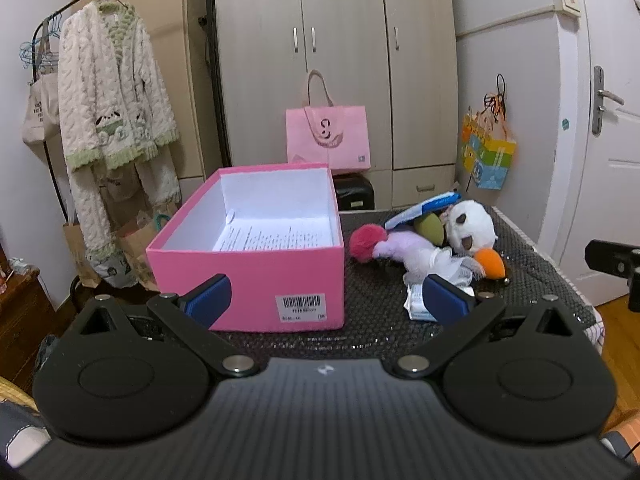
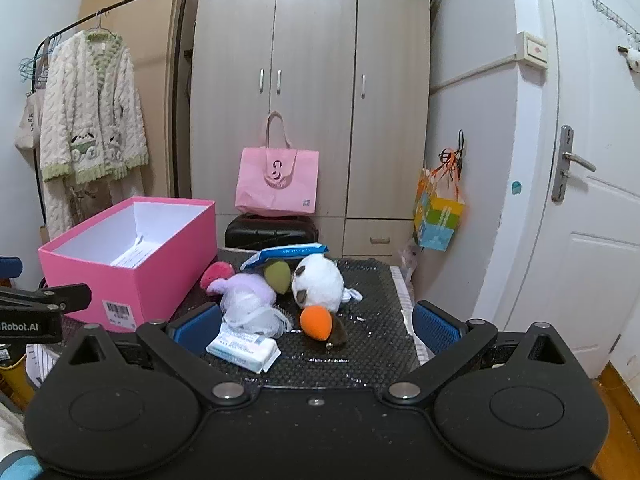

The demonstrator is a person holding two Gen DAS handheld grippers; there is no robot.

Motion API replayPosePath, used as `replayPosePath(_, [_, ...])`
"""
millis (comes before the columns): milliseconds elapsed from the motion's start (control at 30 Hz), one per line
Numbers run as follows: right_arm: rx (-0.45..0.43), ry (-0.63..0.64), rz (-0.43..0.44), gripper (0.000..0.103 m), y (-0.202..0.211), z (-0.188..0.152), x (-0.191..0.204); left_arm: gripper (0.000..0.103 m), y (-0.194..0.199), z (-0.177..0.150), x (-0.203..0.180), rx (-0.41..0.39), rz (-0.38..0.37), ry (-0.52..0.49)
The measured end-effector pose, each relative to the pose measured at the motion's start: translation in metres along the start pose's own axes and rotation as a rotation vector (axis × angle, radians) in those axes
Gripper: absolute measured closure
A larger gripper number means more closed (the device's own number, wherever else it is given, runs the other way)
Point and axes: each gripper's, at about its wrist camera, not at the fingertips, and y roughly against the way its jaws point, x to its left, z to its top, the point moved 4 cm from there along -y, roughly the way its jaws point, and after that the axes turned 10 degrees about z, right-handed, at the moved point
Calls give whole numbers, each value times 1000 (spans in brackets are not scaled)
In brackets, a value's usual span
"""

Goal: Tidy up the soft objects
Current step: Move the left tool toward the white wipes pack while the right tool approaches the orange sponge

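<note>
An open pink box (image 1: 256, 276) (image 2: 132, 276) stands on the left of a black mat; only a printed paper lies inside. To its right lies a heap of soft things: a white panda plush (image 2: 318, 284) (image 1: 470, 224), a purple plush with a pink pompom (image 2: 248, 286) (image 1: 400, 246), white mesh (image 2: 256, 316), a green sponge (image 2: 278, 276), an orange sponge (image 2: 316, 322) (image 1: 490, 262), a blue-white packet (image 2: 286, 254) and a tissue pack (image 2: 244, 348). My left gripper (image 1: 326, 300) is open before the box. My right gripper (image 2: 316, 328) is open, just short of the heap.
The black mat (image 2: 372, 344) ends at a white door (image 2: 580, 220) on the right. Behind stand a wardrobe (image 2: 312, 80), a pink bag (image 2: 278, 184) on a black case, and a clothes rack with a cardigan (image 2: 88, 120) on the left.
</note>
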Motion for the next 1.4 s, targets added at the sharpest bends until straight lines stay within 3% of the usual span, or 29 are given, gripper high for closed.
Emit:
replayPosePath(467, [52,39,21,0,-7,-10,11,0,-15,-16,2,73,-13,-4])
replayPosePath(1400, [65,14,12,0,-11,-13,7,0,-19,-21,5,71,-18,-3])
